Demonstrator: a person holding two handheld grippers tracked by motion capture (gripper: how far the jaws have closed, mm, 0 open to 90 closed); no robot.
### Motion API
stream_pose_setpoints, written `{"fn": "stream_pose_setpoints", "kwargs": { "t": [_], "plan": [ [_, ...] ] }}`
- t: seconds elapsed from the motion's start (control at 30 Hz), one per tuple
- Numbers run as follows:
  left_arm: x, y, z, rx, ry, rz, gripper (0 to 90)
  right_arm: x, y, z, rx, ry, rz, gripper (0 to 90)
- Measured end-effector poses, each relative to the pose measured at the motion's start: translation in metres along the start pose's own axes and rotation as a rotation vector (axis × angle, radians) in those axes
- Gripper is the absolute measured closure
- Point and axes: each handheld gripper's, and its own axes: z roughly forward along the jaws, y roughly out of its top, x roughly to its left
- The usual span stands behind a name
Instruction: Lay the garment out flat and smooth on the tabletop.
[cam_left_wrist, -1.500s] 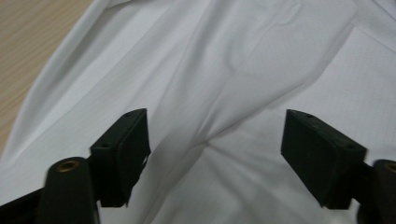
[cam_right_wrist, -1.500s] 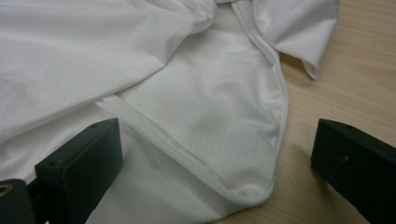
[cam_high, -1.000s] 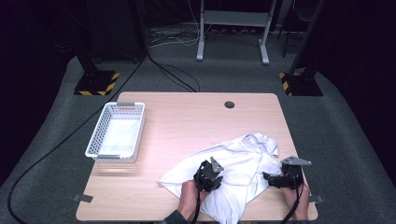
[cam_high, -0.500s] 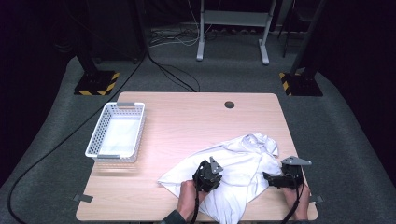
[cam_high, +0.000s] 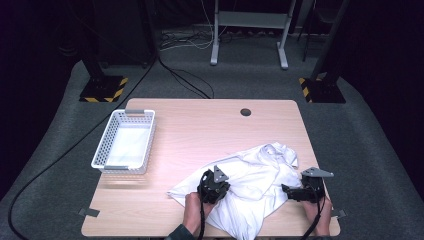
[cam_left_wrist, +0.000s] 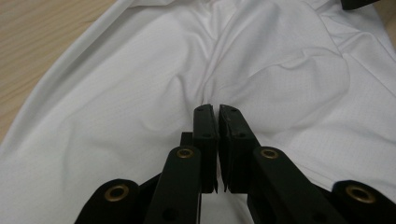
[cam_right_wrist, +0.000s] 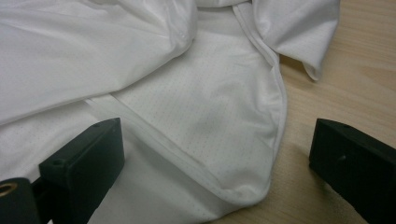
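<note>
Left tool (cam_left_wrist: 218, 108) has just pressed together, seemingly pinching the white shirt (cam_left_wrist: 140, 93); right tool (cam_right_wrist: 219, 154) spread.

Right gripper (cam_right_wrist: 219, 163) spread wide over white garment (cam_right_wrist: 154, 93).

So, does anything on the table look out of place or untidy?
Only the white garment: it lies crumpled and wrinkled on the table, one corner reaching the near edge. The white basket sits square at the left. Nothing looks spilled or damaged.
</note>
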Motion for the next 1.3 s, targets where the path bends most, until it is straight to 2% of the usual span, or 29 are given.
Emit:
{"fn": "stream_pose_setpoints", "kwargs": {
  "t": [0.13,0.3,0.37,0.43,0.53,0.63,0.7,0.73,0.9,1.0,1.07,1.3],
  "plan": [
    [0.008,-0.008,-0.009,0.0,0.025,-0.02,85.4,0.0,0.0,0.0,0.0,0.0,0.0,2.6],
    [0.024,-0.019,-0.019,-0.001,0.044,-0.066,84.3,0.0,0.0,0.0,0.002,-0.005,-0.004,2.7],
    [0.023,-0.017,-0.019,0.006,0.044,-0.056,79.1,0.001,0.0,0.0,0.002,-0.006,-0.005,2.7],
    [0.02,-0.013,-0.015,0.031,0.046,-0.04,66.5,0.001,0.0,0.0,0.003,-0.008,-0.006,2.8],
    [0.011,-0.008,-0.007,0.05,0.017,-0.01,52.9,0.001,0.0,0.0,0.003,-0.008,-0.006,2.8],
    [0.002,-0.005,0.002,0.077,0.019,0.023,48.9,0.001,0.0,0.0,0.003,-0.008,-0.006,2.8],
    [-0.002,-0.002,0.007,0.085,0.029,0.045,50.2,0.001,0.0,0.0,0.003,-0.008,-0.006,2.8],
    [-0.003,-0.001,0.01,0.084,0.032,0.051,54.1,0.001,0.0,0.0,0.003,-0.008,-0.006,2.8],
    [-0.003,0.001,0.01,0.053,0.02,0.05,74.5,0.001,0.0,0.0,0.002,-0.007,-0.006,2.8],
    [0.0,0.0,0.006,0.045,0.023,0.04,81.7,0.001,0.0,0.0,0.002,-0.007,-0.006,2.8],
    [0.003,-0.001,0.003,0.036,0.026,0.033,85.0,0.001,0.0,0.0,0.002,-0.007,-0.006,2.8],
    [0.013,-0.004,-0.004,0.035,0.038,0.014,87.7,0.001,0.0,0.0,0.002,-0.009,-0.006,2.9]
  ]
}}
